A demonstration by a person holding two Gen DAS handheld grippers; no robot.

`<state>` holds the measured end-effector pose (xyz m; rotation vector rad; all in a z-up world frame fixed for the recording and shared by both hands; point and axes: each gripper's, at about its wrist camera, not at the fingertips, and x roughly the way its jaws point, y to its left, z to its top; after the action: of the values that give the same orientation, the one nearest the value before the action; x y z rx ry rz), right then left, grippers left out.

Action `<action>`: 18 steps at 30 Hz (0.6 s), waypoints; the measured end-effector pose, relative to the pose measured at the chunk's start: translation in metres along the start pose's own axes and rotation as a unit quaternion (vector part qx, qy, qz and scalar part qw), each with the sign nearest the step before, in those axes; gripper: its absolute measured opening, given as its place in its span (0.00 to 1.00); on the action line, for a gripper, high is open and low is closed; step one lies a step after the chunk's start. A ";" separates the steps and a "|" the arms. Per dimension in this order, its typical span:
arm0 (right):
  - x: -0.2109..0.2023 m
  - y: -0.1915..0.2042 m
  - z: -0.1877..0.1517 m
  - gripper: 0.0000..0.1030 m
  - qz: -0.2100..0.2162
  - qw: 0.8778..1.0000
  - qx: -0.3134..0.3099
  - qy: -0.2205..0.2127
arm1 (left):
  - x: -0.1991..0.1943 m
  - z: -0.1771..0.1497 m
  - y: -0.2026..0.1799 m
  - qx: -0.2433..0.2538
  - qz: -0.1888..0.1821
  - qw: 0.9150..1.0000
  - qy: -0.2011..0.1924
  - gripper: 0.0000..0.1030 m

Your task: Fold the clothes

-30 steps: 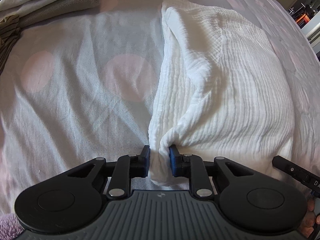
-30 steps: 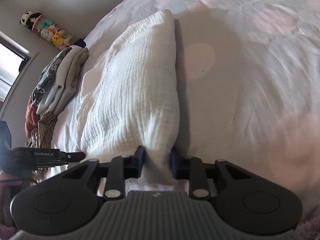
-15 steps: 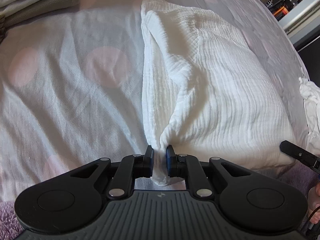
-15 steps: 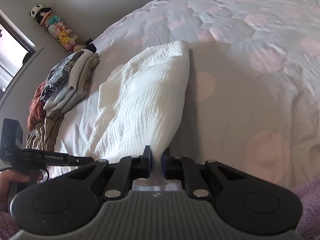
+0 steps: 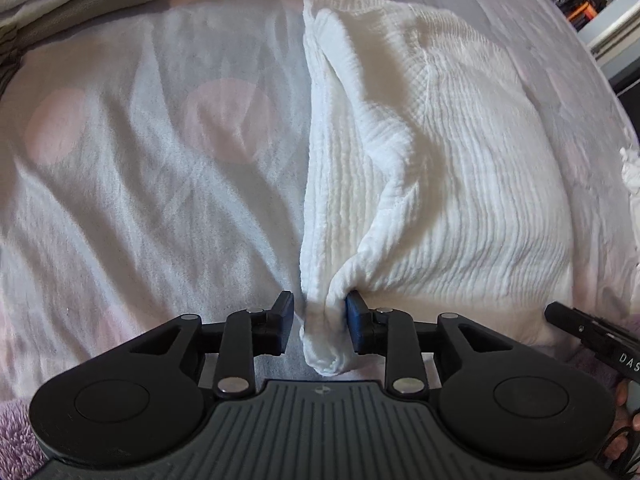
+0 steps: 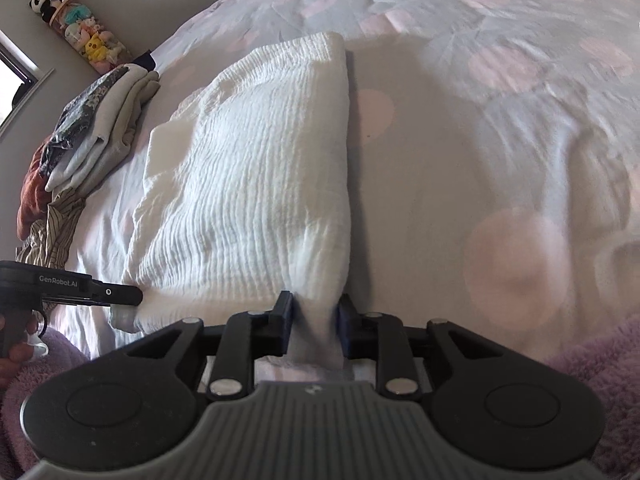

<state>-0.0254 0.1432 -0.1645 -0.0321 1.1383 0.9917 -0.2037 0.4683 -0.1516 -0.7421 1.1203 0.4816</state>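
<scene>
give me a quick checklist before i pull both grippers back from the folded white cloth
1. Left gripper letting go: not ok yet. Jaws are opening, but the white cloth corner sits between them against one pad.
2. Right gripper letting go: not ok yet. Jaws are opening with the cloth's near edge between them.
3. Fold lying flat on the bedspread: not ok, the near corners are bunched up.
4. Long folded edges straight: ok.
5. Clear of the pile of clothes: ok, a strip of bedspread lies between.
6. Layers underneath aligned: cannot tell.
</scene>
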 end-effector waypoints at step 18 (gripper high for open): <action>0.015 0.006 0.074 0.73 0.017 0.996 -0.024 -0.087 | -0.004 0.083 -0.006 -0.037 -0.062 0.982 -0.173 0.58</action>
<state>0.0263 0.1928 -0.1389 0.0355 0.9591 1.0315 -0.1490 0.5261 -0.1262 -0.7541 0.7301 0.5255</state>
